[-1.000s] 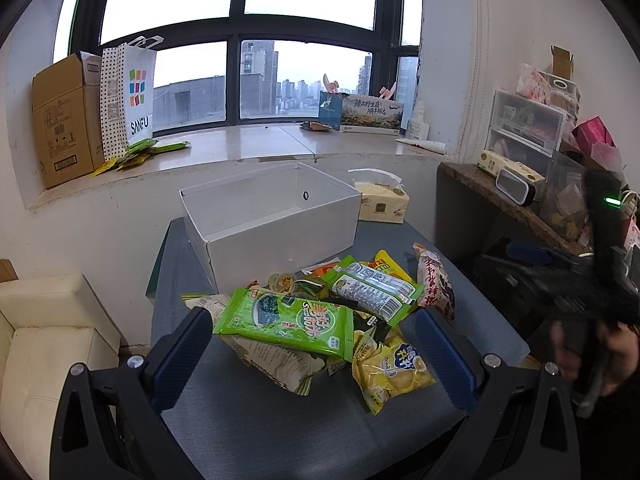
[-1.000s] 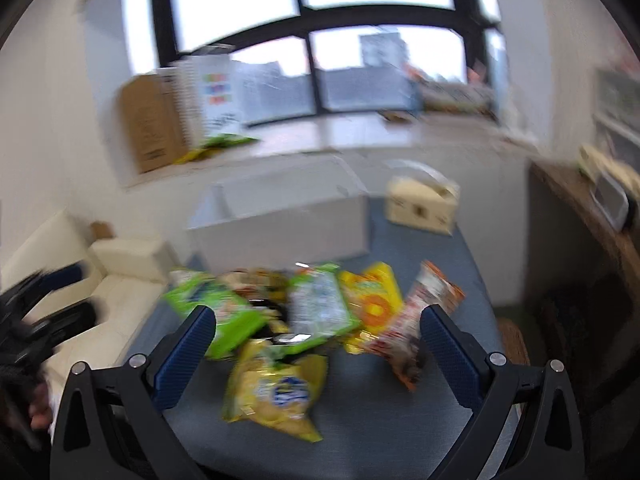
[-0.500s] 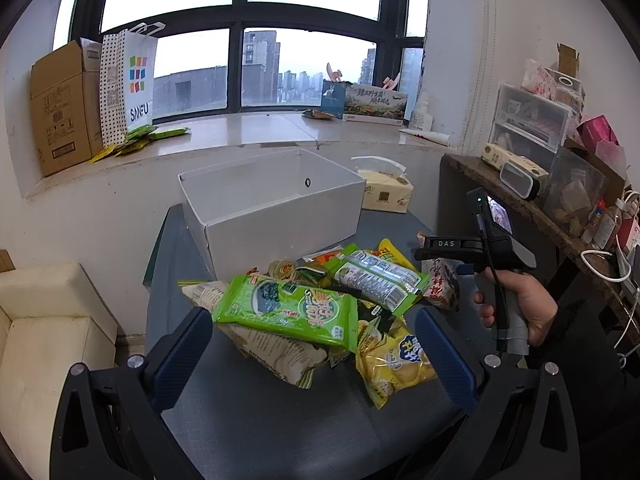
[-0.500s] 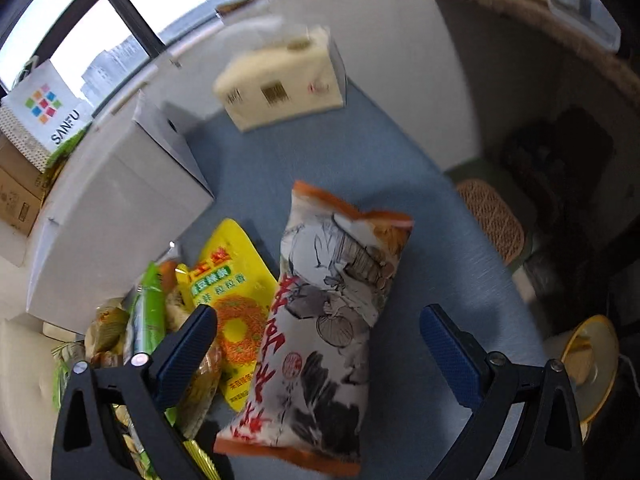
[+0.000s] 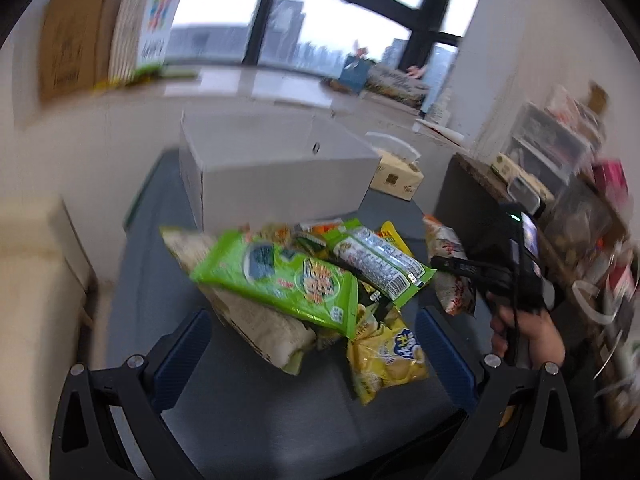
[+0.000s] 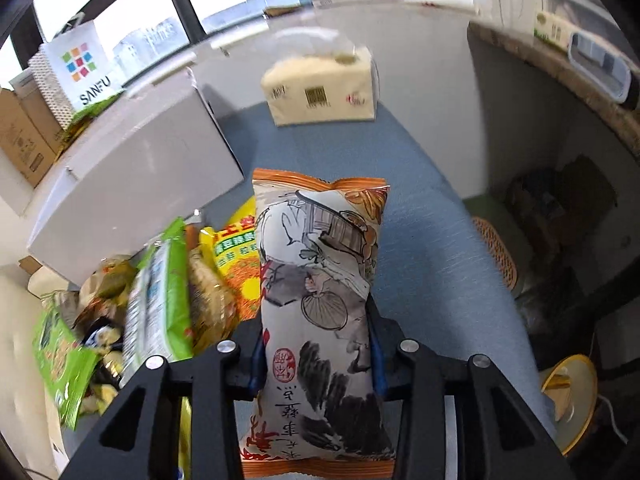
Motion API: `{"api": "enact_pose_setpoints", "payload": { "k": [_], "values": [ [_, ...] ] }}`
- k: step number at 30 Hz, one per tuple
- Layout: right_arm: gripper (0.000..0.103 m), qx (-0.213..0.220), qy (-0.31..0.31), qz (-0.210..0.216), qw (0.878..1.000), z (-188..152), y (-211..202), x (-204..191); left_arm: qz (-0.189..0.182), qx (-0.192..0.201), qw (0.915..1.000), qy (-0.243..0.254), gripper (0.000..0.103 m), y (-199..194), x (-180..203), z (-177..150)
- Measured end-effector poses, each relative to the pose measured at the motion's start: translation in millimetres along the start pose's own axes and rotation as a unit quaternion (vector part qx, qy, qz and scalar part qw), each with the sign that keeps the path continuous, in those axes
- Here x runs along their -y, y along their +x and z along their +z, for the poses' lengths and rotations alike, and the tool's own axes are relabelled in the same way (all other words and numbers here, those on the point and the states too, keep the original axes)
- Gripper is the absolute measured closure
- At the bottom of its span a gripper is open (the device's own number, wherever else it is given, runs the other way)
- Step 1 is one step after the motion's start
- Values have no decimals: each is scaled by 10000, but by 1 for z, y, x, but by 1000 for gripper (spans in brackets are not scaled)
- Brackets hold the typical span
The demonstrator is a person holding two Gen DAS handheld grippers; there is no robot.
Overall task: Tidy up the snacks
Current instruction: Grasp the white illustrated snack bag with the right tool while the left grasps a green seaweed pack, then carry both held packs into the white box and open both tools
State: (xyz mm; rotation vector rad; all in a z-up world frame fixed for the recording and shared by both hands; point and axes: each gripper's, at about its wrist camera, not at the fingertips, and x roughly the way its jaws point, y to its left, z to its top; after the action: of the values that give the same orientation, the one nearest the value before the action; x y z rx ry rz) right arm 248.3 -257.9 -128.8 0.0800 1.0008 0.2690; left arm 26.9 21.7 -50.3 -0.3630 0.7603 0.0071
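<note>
Right gripper (image 6: 318,354) clamped on white ink-drawn snack bag (image 6: 320,280) with orange ends.

Snack bags (image 5: 304,280) lie heaped on the bench (image 5: 256,412), in front of the box (image 5: 280,172); the tissue box (image 5: 398,178) sits right of the box.

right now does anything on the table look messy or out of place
Yes. The snack bags lie in a jumbled, overlapping heap in front of the white box, not inside it. The right gripper is shut on the orange and white bag.
</note>
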Motion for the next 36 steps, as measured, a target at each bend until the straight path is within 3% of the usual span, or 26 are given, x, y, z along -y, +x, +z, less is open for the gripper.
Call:
{"api": "enact_pose_setpoints", "payload": {
  "k": [4, 8, 10, 15, 17, 19, 21, 23, 29, 32, 36],
  "values": [
    [60, 301, -144, -28, 9994, -10, -31, -1, -565, -348, 9931, -972, 0, 27, -20, -2],
    [60, 536, -226, -75, 9983, -20, -56, 0, -688, -599, 9785, -1848, 0, 56, -38, 3],
    [60, 623, -201, 21, 9979, -24, -64, 1, -922, -616, 9670, -2293, 0, 68, -47, 5],
    [60, 791, -283, 259, 9961, -34, -80, -3, -1134, -558, 9524, -2774, 1, 90, -59, 9],
    [60, 814, -288, 314, 9958, -34, -81, -2, -942, -592, 9545, -2767, 5, 96, -59, 12],
    [60, 813, -285, 353, 9957, -34, -80, -2, -967, -601, 9529, -2812, 28, 104, -63, 14],
    [60, 814, -296, 363, 9956, -35, -80, -2, -1100, -674, 9529, -2746, 79, 111, -64, 15],
    [60, 814, -305, 380, 9955, -38, -82, -3, -1237, -741, 9522, -2693, 82, 117, -65, 18],
    [60, 824, -367, 453, 9949, -43, -86, -7, -1350, -167, 9688, -2073, 90, 85, -43, 29],
    [60, 989, -416, 601, 9924, -42, -96, -11, -1085, 350, 9831, -1431, 90, 55, -25, 43],
    [60, 1163, -457, 912, 9880, -32, -105, -22, -791, 843, 9899, -820, 90, 25, -9, 64]
  ]
}}
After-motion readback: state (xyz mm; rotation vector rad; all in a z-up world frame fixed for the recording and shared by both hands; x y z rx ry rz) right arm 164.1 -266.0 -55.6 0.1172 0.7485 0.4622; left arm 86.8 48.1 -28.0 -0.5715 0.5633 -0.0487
